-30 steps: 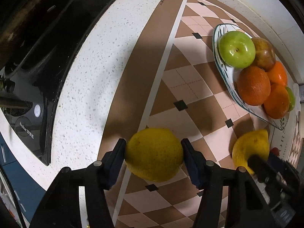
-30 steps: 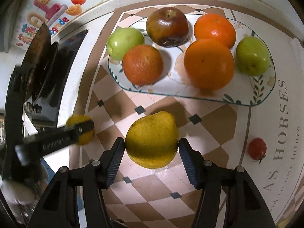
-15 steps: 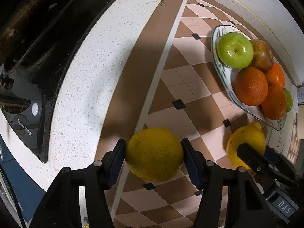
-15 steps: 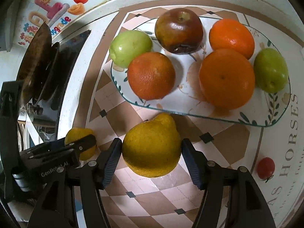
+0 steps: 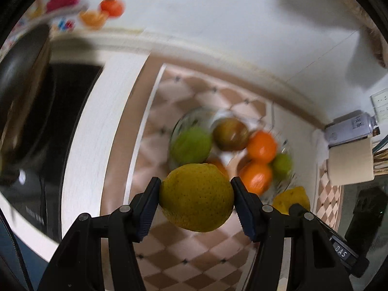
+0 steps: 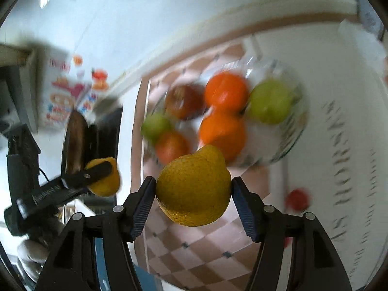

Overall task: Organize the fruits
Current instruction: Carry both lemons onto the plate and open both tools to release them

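The left gripper (image 5: 196,200) holds a round lemon (image 5: 196,197); the right gripper (image 6: 192,195) holds a pointed lemon (image 6: 193,186). The fruit plate (image 6: 294,143) lies at 1 o'clock.

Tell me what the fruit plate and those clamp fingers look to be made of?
The plate looks like clear glass: the tablecloth shows through its printed rim, though blurred. The fingers look like black moulded plastic faced with ribbed blue pads, probably rubber, pressing the lemon.

Left gripper (image 5: 196,197): jaws clamped on a yellow lemon (image 5: 196,200), raised. Right gripper (image 6: 192,194): jaws clamped on a second lemon (image 6: 193,186), raised alongside.
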